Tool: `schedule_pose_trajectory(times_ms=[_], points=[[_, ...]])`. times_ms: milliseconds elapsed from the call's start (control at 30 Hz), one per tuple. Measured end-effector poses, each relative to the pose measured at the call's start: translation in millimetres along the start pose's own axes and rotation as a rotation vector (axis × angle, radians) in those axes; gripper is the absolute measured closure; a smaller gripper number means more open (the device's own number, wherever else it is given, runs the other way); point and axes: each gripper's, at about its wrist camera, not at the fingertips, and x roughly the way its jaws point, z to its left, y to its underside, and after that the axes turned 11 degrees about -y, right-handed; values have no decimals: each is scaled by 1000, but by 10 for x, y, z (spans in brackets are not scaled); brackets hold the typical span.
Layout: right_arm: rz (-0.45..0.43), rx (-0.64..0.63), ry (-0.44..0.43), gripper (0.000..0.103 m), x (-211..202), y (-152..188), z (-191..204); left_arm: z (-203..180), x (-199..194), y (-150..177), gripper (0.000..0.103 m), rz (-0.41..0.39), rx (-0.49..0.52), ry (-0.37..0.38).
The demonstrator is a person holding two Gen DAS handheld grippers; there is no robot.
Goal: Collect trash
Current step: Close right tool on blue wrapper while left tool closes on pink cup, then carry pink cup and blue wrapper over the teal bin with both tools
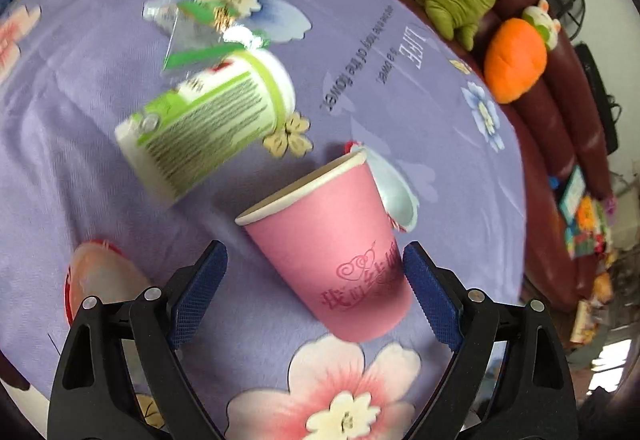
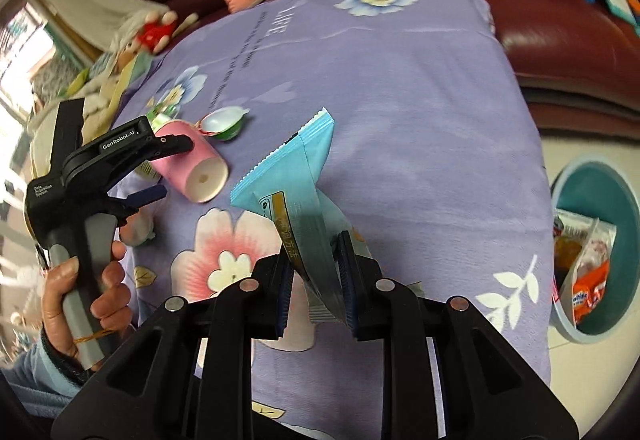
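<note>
The right gripper (image 2: 316, 272) has its 2 blue-padded fingers (image 2: 347, 280) pressed in on a light blue wrapper (image 2: 298, 183), which is pinched at its lower end and stands up out of the jaws, tilted to the left, clear of the purple floral cloth (image 2: 400, 119). The left gripper (image 1: 316, 280) has its fingers (image 1: 200, 292) spread wide. A pink paper cup (image 1: 332, 252) lies on its side on the cloth, and its base end sits between the 2 pads; the right pad is at or just beside the cup's wall, the left pad stands apart from it, so nothing is clamped. In the right wrist view the same left gripper (image 2: 160, 167) straddles the cup (image 2: 192, 163), one finger above it and one below, with a hand (image 2: 80, 288) around its grey handle.

Taking the pink cup as the landmark: its open mouth points away from the left gripper. Just beyond its rim lies a small white tub (image 1: 394, 195), empty as far as can be seen, touching or nearly touching the cup. Past the cup's mouth, to the upper left in the left wrist view, a green and white container (image 1: 208, 119) lies on its side, blurred, with a clear crumpled wrapper (image 1: 196, 31) behind it. The blue wrapper is held to the right of the cup. Far to the right of the cup, off the cloth's edge and down on the floor, stands a teal bin (image 2: 624, 199) holding several snack packets (image 2: 588, 272), among them an orange and white one
</note>
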Motion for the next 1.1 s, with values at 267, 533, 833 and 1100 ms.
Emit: schedule_pose_trajectory(times_ms=[267,533,833,1100], points=[[-18,56,-25,82,-16,34,-201,-257,90,-41,14,-40,61,-62],[-29,96,-27,82,-73,53,-328,-378,5,44,37,-86,158,-33],[-53,104,-33,82,-177,78,-318,-412,-173,135,38,-115,228,3],[-102,129,-37,82,-379,133,-371,-466,-491,264,38,-149,312,64]])
